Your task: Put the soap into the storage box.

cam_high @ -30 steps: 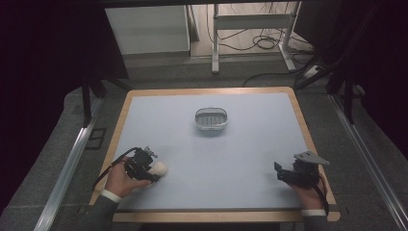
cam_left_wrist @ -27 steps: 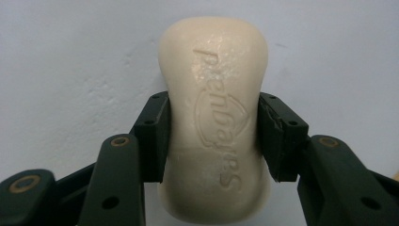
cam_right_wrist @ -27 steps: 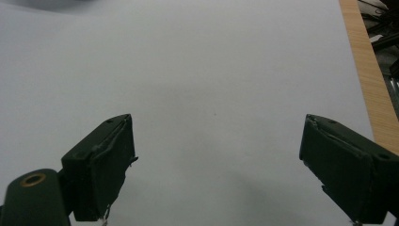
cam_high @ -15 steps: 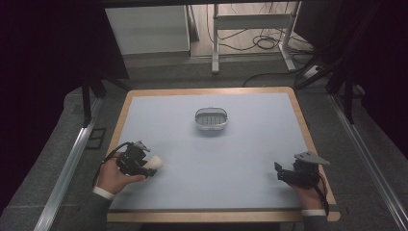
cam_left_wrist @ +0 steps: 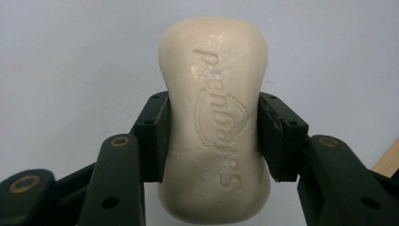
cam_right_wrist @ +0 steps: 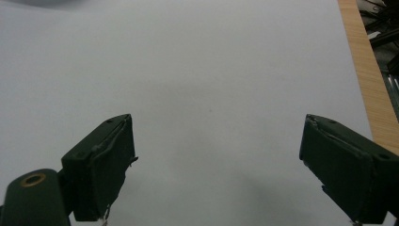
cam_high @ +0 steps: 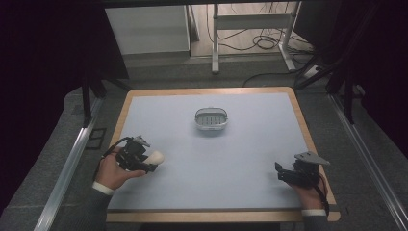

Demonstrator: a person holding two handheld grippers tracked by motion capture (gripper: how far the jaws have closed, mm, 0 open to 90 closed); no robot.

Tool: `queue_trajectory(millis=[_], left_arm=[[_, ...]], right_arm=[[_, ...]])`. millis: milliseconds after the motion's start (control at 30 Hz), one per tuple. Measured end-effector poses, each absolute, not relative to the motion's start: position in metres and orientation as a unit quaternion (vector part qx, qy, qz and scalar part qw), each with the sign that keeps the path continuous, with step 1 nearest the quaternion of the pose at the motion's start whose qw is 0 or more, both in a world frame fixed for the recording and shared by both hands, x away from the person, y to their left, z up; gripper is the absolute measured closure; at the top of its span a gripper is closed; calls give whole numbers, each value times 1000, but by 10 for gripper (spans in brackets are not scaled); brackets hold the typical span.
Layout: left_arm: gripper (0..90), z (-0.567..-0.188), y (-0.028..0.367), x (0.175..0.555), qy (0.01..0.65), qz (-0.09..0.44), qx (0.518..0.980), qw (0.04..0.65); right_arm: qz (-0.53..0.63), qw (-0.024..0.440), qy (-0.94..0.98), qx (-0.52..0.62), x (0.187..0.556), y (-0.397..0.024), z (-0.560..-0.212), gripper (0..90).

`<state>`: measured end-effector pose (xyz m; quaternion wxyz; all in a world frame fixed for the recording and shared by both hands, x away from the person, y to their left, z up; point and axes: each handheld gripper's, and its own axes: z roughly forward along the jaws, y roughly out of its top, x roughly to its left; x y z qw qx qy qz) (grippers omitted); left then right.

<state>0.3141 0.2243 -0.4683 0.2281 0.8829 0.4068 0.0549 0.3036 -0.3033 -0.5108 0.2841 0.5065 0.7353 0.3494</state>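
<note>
Soap bar (cam_left_wrist: pixel 214 122) pickup is judged complete: the bar is clamped by the left gripper (cam_high: pixel 136 156) at the near left of the bench (cam_high: pixel 250 159). Transfer is judged outstanding; the likely destination is the soap dish (cam_high: pixel 210 119), which stands empty at the centre of the far half of the bench, well apart from the bar.

In the left gripper view, the fingers (cam_left_wrist: pixel 153 136) are pressed against the narrowed waist of the bar from both sides. The embossed face is turned towards the camera, and both rounded ends project beyond the pads. In the high view, the pale end of the bar is seen protruding to the right of the gripper.

The right gripper (cam_high: pixel 293 174) is held at the near right of the bench. Its fingers (cam_right_wrist: pixel 101 169) are spread wide apart, with nothing held or touched; bare bench surface is seen between them.
</note>
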Motion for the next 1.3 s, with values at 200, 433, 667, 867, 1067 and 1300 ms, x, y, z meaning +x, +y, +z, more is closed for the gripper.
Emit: queue_trajectory(millis=[200, 433, 667, 867, 1067, 1300], left_arm=[[496, -467, 219, 319, 402, 55, 885, 229], [496, -465, 217, 323, 397, 53, 887, 229], [496, -463, 214, 330, 396, 54, 887, 232], [496, -459, 210, 336, 394, 59, 888, 230], [496, -453, 202, 343, 386, 63, 890, 234], [496, -447, 192, 351, 379, 71, 892, 236]], right_arm=[[348, 285, 735, 507, 304, -304, -511, 105], [344, 283, 738, 506, 304, -304, -512, 105], [343, 283, 738, 507, 304, -303, -513, 105], [344, 284, 739, 505, 304, -303, -513, 105], [343, 284, 740, 503, 304, -302, -513, 105], [343, 283, 739, 506, 305, -303, -514, 105]])
